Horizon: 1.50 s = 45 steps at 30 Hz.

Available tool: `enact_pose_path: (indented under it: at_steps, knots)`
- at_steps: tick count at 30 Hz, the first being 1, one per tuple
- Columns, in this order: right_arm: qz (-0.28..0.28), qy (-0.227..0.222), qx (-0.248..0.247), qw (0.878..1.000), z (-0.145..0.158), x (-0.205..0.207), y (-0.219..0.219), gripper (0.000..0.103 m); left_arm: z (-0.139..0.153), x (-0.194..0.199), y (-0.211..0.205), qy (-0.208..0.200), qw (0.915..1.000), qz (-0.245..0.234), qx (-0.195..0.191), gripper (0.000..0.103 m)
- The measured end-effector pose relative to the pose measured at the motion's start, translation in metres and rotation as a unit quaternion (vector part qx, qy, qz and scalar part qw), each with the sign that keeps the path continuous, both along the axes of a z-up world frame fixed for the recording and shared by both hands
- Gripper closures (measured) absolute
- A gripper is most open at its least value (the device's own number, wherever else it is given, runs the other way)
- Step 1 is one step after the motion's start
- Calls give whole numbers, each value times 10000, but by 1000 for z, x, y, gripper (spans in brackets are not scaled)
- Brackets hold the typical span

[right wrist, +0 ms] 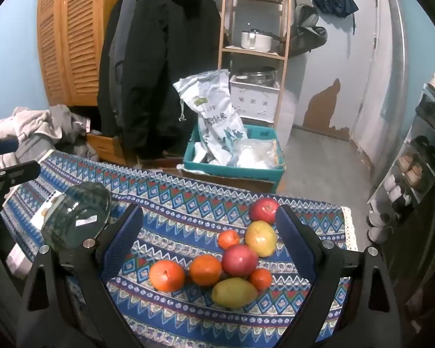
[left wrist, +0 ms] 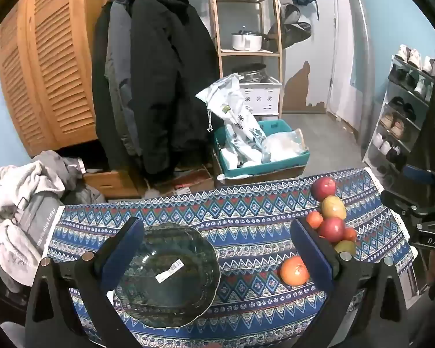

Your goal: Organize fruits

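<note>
A dark green glass bowl (left wrist: 171,272) sits empty on the patterned tablecloth (left wrist: 246,211), between the fingers of my open left gripper (left wrist: 217,249). It also shows at the left in the right wrist view (right wrist: 75,217). Several fruits lie in a cluster to the right: a large orange (right wrist: 166,275), a smaller orange (right wrist: 205,269), two red apples (right wrist: 239,261), yellow-green mangoes (right wrist: 261,238) and small tangerines (right wrist: 228,238). My right gripper (right wrist: 210,240) is open and empty above the cluster. The large orange (left wrist: 294,271) lies just inside my left gripper's right finger.
The table's far edge drops to a teal crate (right wrist: 235,168) holding bags. Dark coats (right wrist: 159,58) hang behind, a wooden shelf (right wrist: 255,49) holds pots, a shoe rack (right wrist: 420,156) stands right, and piled clothes (left wrist: 23,203) lie left.
</note>
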State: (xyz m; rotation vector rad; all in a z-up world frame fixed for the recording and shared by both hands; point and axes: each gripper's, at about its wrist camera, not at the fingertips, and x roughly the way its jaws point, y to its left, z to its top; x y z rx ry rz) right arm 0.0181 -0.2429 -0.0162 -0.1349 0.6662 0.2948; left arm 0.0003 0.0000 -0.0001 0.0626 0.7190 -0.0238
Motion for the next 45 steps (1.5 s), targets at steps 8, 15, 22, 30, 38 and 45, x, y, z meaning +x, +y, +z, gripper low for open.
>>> enact_pose_path:
  at_steps: [8, 15, 22, 30, 38, 45]
  knots:
    - [6, -9, 10, 10000, -1, 0, 3, 12, -1, 3, 6, 11, 10000, -31, -60, 1]
    - [11, 13, -19, 10000, -2, 0, 5, 12, -2, -2, 0, -75, 9999, -92, 34, 1]
    - [12, 9, -24, 10000, 0, 3, 1, 12, -1, -3, -1, -66, 9998, -161, 8, 1]
    - [32, 21, -30, 10000, -5, -6, 9, 12, 0, -3, -3, -45, 9999, -164, -11, 1]
    - [32, 35, -35, 10000, -4, -6, 10, 12, 0, -4, -2, -106, 9998, -169, -60, 1]
    - [30, 39, -33, 10000, -8, -8, 15, 12, 0, -5, 1, -97, 9997, -166, -115, 1]
